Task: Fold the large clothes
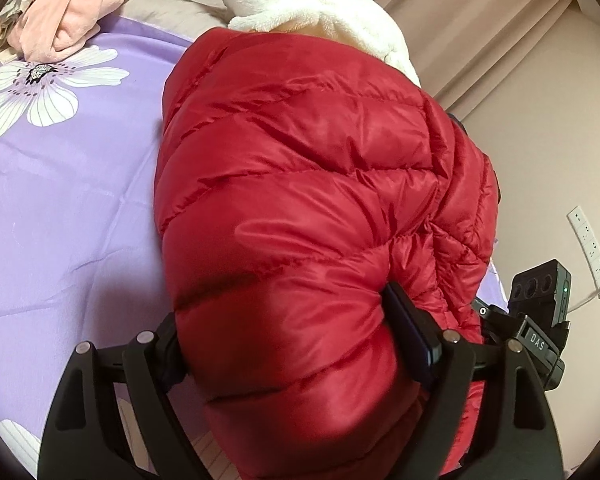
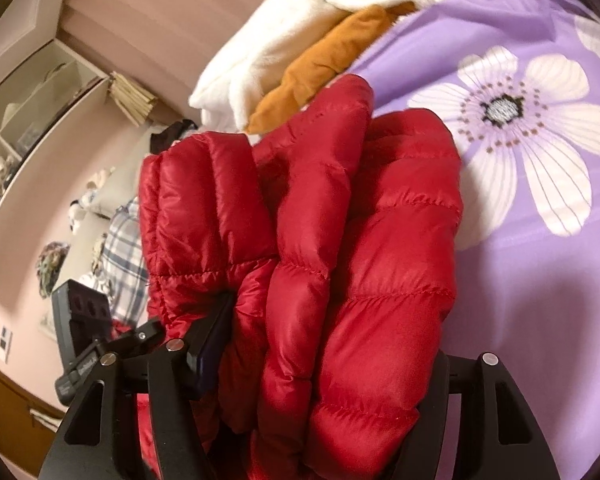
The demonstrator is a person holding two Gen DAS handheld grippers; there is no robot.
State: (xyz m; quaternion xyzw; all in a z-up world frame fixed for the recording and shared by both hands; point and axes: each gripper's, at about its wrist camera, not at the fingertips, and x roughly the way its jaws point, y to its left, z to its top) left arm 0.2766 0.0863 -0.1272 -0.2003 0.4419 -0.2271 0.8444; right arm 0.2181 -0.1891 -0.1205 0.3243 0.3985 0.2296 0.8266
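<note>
— Left wrist view?
— Left gripper (image 1: 300, 320) clamped wide on red puffer jacket (image 1: 316, 168), bulging over purple floral sheet (image 1: 60, 208).
— Right wrist view?
— Right gripper (image 2: 324, 344) squeezing bunched jacket (image 2: 340, 240) folds, beside white fleece (image 2: 284, 36).

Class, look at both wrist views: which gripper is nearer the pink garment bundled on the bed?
Left. The pink garment lies ahead of the left gripper, beyond the red puffer jacket in its jaws. The right gripper holds the jacket's other end; its view shows no pink garment.
</note>
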